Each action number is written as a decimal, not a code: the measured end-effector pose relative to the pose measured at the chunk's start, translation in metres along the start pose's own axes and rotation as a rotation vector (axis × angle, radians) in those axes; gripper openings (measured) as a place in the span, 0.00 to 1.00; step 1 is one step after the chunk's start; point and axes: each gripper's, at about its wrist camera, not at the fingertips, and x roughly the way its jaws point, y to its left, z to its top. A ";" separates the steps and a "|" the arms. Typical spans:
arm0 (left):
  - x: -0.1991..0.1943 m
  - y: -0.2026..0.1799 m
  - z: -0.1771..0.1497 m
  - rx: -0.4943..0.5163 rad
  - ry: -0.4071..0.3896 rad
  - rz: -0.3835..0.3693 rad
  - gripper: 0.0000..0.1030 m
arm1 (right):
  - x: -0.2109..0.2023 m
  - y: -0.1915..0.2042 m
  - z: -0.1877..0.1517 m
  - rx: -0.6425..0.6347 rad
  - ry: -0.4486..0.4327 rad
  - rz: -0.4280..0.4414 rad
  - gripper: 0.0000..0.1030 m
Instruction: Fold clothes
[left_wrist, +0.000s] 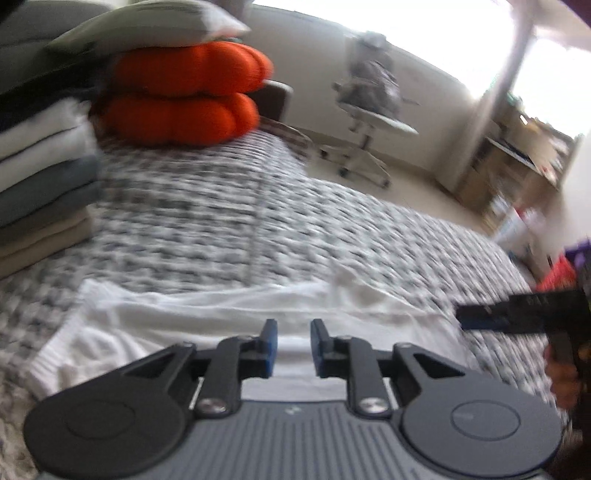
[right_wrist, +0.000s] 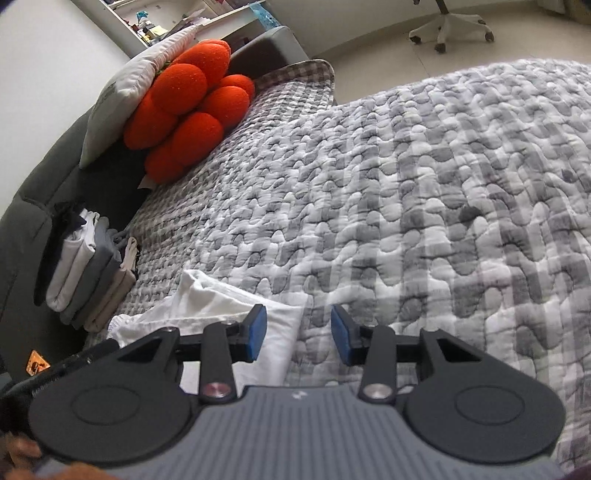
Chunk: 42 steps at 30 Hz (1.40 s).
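Garment (left_wrist: 229, 317), white, lies spread on the bed (left_wrist: 207, 221), which has a grey and white checked quilt. In the left wrist view the left claw (left_wrist: 293, 349) hangs over the near part of the garment; its blue pads (left_wrist: 271, 347) stand apart and nothing is between them. This view is blurred, so the folds of the cloth are not clear. The right claw (left_wrist: 480, 319) shows at the right edge of the same view, beside the garment's end, and a hand (left_wrist: 563, 376) holds its handle.

In the right wrist view the right claw (right_wrist: 298, 334) is also apart and empty. It is over the quilt, just at the corner of the garment (right_wrist: 221, 314), which lies to its left. Near the headboard (right_wrist: 40, 173) stands a stack (right_wrist: 88, 266) of folded clothes, well apart from the garment. Further along are an orange cushion (right_wrist: 188, 107) and a white pillow (right_wrist: 125, 92). A chair (left_wrist: 369, 110) stands on the floor beyond the bed.
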 end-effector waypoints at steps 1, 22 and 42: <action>0.000 -0.009 -0.001 0.024 0.012 -0.013 0.23 | -0.001 0.000 0.000 0.003 0.005 0.009 0.42; 0.006 -0.133 -0.028 0.359 0.236 -0.196 0.43 | -0.013 -0.027 -0.032 0.270 0.395 0.287 0.43; 0.015 -0.157 -0.037 0.399 0.362 -0.034 0.08 | -0.002 -0.022 -0.019 0.357 0.398 0.410 0.38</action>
